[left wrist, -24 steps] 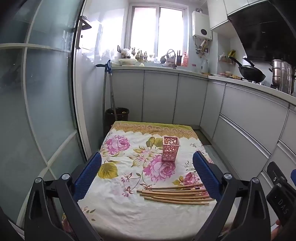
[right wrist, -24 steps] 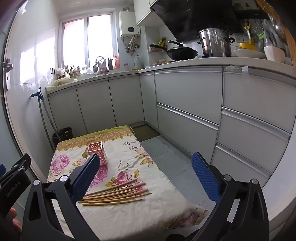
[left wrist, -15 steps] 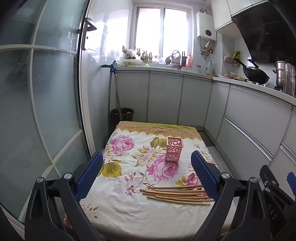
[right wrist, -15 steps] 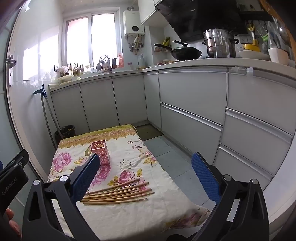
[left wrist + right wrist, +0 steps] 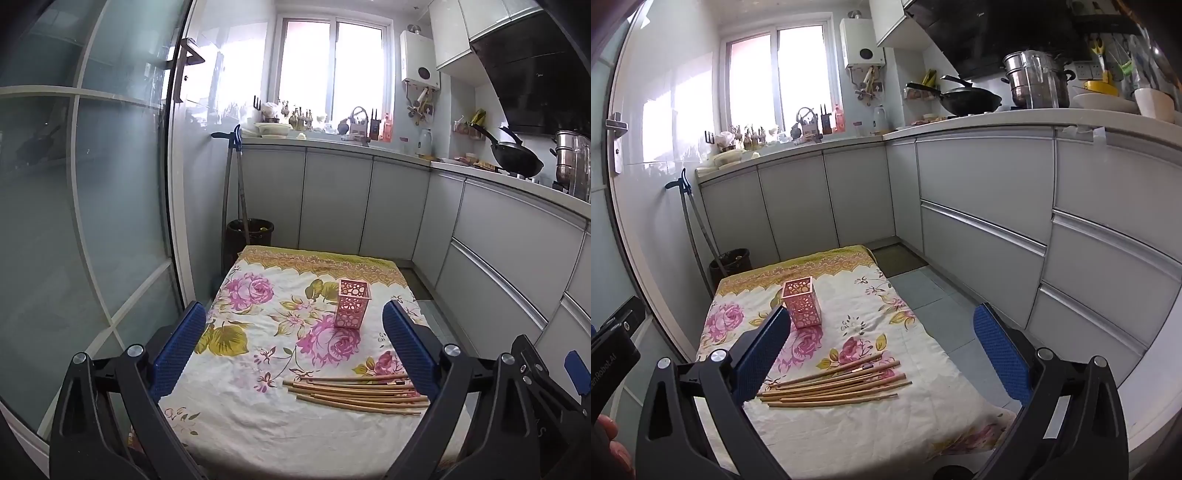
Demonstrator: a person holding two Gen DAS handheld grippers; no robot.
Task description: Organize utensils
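Several wooden chopsticks (image 5: 356,392) (image 5: 838,386) lie in a loose bundle on a low table covered with a floral cloth (image 5: 258,413) (image 5: 849,435). A pink perforated square holder (image 5: 352,303) (image 5: 802,302) stands upright farther back on the cloth. My left gripper (image 5: 293,347) hangs open above the near half of the table, nothing between its blue pads. My right gripper (image 5: 882,350) is open too, above the chopsticks and the table's right edge, holding nothing. Each gripper shows at the edge of the other's view.
Grey kitchen cabinets (image 5: 982,206) run along the back and right, with a wok (image 5: 967,99) and a steel pot (image 5: 1034,79) on the counter. A glass door (image 5: 92,221) stands on the left. A dark bin (image 5: 251,236) and a mop sit behind the table.
Both views have shifted slightly: the table, holder and chopsticks sit a little more to the right in each frame. Both grippers stay open and nothing on the cloth has moved.
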